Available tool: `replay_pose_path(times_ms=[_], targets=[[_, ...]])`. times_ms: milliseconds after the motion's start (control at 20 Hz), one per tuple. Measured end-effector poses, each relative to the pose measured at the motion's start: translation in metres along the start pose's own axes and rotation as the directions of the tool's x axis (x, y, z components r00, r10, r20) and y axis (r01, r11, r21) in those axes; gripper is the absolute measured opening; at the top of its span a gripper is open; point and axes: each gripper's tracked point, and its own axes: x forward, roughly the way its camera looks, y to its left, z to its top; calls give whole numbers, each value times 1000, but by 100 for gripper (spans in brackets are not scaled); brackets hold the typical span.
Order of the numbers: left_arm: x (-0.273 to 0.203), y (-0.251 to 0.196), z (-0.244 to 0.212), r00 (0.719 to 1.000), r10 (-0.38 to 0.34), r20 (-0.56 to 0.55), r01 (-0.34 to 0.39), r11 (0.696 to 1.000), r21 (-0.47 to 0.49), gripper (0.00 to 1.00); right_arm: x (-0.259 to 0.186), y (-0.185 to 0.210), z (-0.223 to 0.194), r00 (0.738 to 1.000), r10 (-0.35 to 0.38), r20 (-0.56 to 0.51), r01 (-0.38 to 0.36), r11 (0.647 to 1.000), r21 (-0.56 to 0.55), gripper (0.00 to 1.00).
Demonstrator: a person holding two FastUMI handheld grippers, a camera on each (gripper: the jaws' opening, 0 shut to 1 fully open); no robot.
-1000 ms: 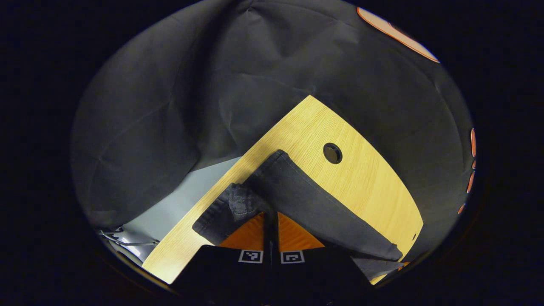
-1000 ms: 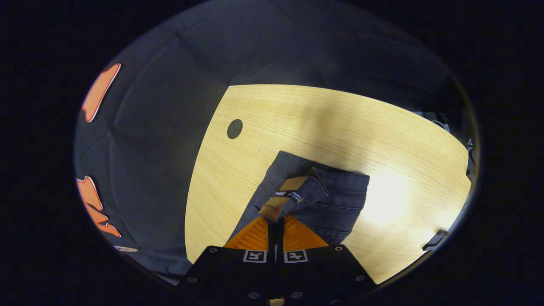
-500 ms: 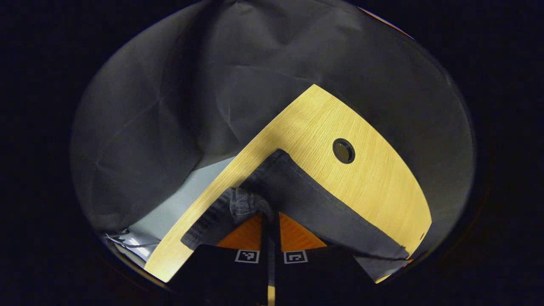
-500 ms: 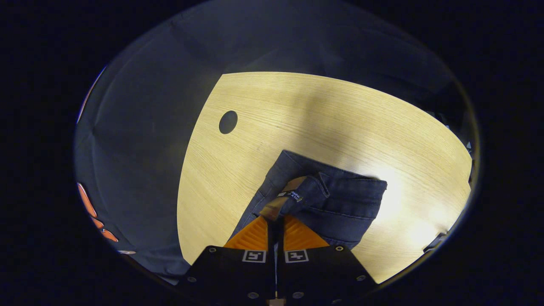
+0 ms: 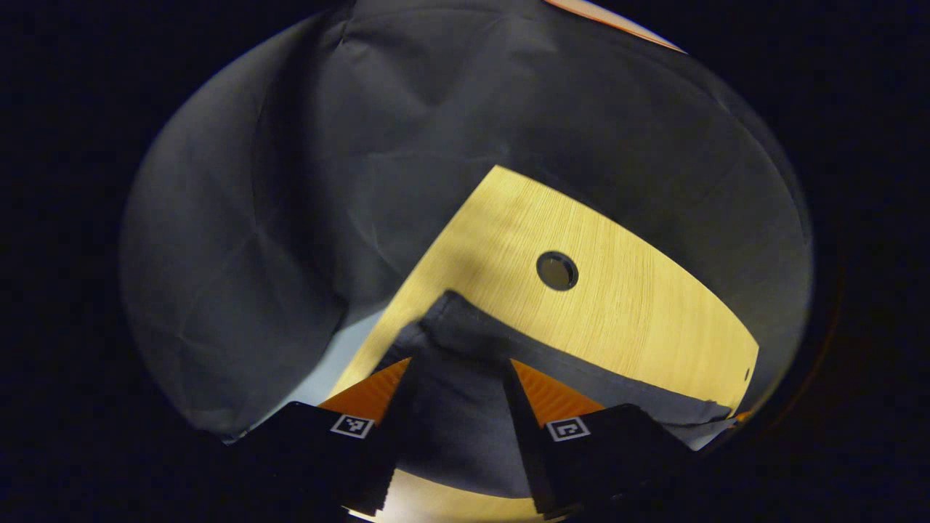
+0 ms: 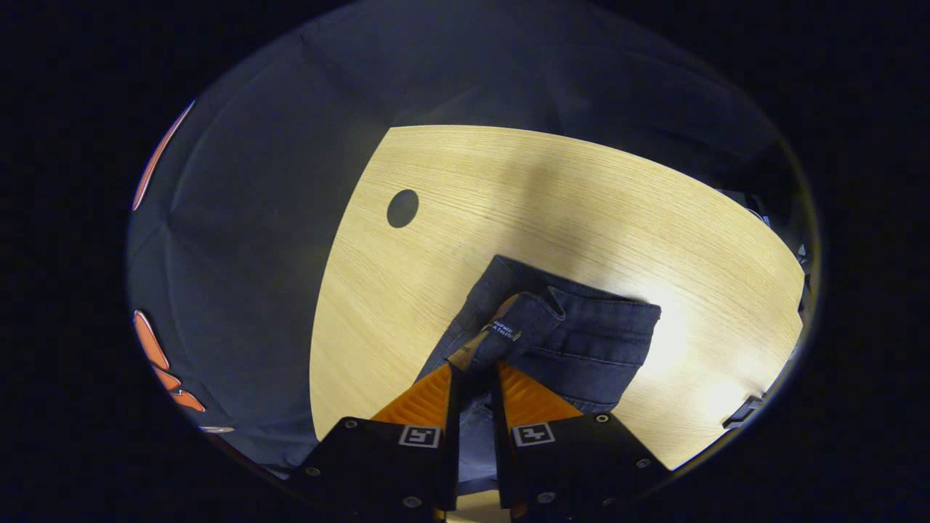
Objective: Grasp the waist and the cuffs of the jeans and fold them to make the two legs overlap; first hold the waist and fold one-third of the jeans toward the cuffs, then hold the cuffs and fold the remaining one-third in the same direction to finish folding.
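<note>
Both grippers (image 5: 456,367) (image 6: 474,372) parted over jeans (image 6: 581,341)

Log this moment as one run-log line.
left tongs: open over jeans | right tongs: slightly open at waist | jeans flat on table

Your left gripper (image 5: 454,370) stands with its fingers apart over the jeans (image 5: 458,407); the denim between them runs under the gripper body, so you cannot tell where that fold ends; to the right of the jaws the dark hem runs out to the rim of the view. In the right gripper view, the waist (image 6: 574,338) lies ahead of your right gripper (image 6: 474,379); the label there is too small to make out; whether those narrowly parted fingers touch the cloth is unclear.
</note>
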Motion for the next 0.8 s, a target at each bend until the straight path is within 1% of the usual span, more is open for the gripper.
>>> replay_pose_path(times_ms=[50,100,150,250,300,350,400,450,500,550,600,700,800], targets=[[-6,-4,5,1000,-14,18,13,1000,9,78,-4,3,-1,1000,17,6,-17,1000,-2,24],[-13,-7,4,1000,-17,20,17,1000,16,81,-7,9,6,999,39,33,-39,999,-2,29],[-18,-9,1,1000,-15,11,15,1000,20,83,-12,19,11,995,81,58,-81,997,4,33],[-24,-11,-1,999,-35,10,35,999,-4,86,-20,30,12,989,133,68,-134,991,24,34],[-29,-13,0,999,-48,14,49,999,-25,87,-23,30,13,988,137,69,-139,990,22,35],[-32,-15,-1,998,-61,15,61,997,-37,92,-26,25,14,989,128,78,-129,992,14,35],[-34,-15,-4,997,-70,15,70,997,-37,92,-27,17,14,991,107,83,-107,994,-1,44],[-36,-16,-7,997,-74,16,74,997,-27,96,-27,9,14,993,84,88,-83,996,-16,41],[-39,-17,-12,997,-75,17,75,997,-14,96,-27,0,13,994,63,87,-61,998,-23,78],[-42,-20,-15,997,-77,17,77,997,0,98,-28,-6,12,995,53,86,-51,998,-23,75],[-47,-24,-20,997,-78,14,77,997,10,97,-27,-14,11,996,39,82,-38,999,-17,84],[-53,-29,-28,997,-82,2,82,996,17,98,-26,-29,12,997,10,82,-9,1000,-18,89],[-62,-34,-37,996,-90,-8,90,996,17,99,-25,-49,10,996,-35,80,38,999,-31,94]])
